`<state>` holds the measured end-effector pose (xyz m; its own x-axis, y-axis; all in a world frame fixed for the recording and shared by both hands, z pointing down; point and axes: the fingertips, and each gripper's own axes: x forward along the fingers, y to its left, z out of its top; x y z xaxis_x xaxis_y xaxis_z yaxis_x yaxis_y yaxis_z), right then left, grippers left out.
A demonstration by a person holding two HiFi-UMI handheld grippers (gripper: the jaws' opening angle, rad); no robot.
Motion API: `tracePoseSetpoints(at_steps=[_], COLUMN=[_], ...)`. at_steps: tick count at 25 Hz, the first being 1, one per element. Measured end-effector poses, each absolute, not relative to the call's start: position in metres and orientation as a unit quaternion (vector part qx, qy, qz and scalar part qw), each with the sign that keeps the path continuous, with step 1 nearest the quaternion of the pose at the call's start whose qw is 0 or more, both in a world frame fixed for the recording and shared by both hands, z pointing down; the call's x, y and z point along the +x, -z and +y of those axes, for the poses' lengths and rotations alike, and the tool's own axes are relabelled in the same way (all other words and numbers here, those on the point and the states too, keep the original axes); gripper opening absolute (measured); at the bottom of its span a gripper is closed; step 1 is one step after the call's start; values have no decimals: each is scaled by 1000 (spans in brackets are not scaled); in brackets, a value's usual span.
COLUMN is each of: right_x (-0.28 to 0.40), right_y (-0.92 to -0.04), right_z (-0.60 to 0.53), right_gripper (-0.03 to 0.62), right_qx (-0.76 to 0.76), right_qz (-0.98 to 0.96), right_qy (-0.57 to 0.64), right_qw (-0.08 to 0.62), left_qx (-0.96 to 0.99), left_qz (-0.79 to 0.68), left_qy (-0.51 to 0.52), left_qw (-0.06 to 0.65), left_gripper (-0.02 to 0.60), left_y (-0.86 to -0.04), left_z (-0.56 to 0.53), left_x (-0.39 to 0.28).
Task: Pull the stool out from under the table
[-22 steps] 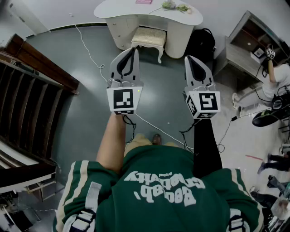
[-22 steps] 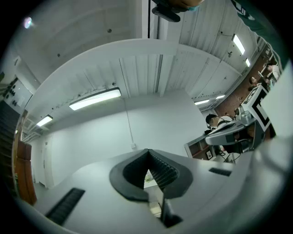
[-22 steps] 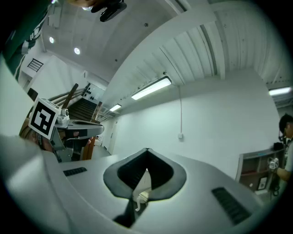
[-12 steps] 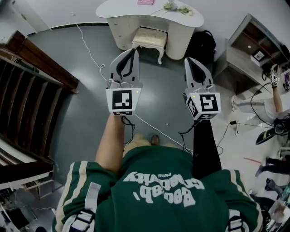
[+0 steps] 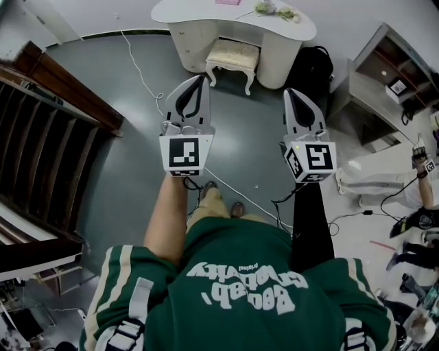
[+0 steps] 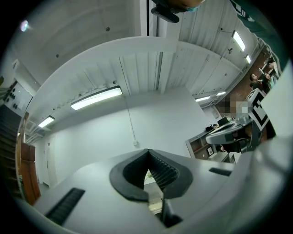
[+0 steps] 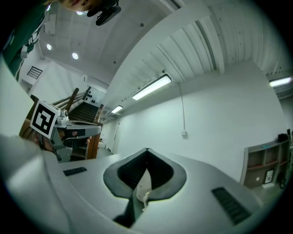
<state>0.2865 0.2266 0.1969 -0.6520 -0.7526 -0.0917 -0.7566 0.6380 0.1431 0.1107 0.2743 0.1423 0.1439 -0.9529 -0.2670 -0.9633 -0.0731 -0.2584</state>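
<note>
While my left gripper (image 5: 199,78) and right gripper (image 5: 289,92) are both pressed together and empty, the stool (image 5: 234,55) lies straight ahead, nearer the left one. Its long side runs crosswise, tucked under the white table's (image 5: 192,12) front edge, well apart across grey floor (image 5: 137,110).

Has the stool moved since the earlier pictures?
No. The stool still sits half under the table, as before; only the camera shifted.

we saw bright, even light from ceiling strip lamps (image 6: 96,98); floor (image 5: 137,137) shadows were soft, and both gripper views bulged, dark at the corners.
</note>
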Motion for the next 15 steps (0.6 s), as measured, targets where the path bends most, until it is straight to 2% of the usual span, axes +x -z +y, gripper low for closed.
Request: tracePoseSetpoints(at_steps=[15], right_x=[241], right_y=[-216], right_z=[143], right_gripper=[9], right_qx=[-427], right_qz=[900], right_qy=[-84], right_qw=[-20], left_qx=[-740], left_qz=[651], left_qy=[-5], left_qw=[169], left_gripper=[14], left_y=[-167], left_z=[181], left_x=[59])
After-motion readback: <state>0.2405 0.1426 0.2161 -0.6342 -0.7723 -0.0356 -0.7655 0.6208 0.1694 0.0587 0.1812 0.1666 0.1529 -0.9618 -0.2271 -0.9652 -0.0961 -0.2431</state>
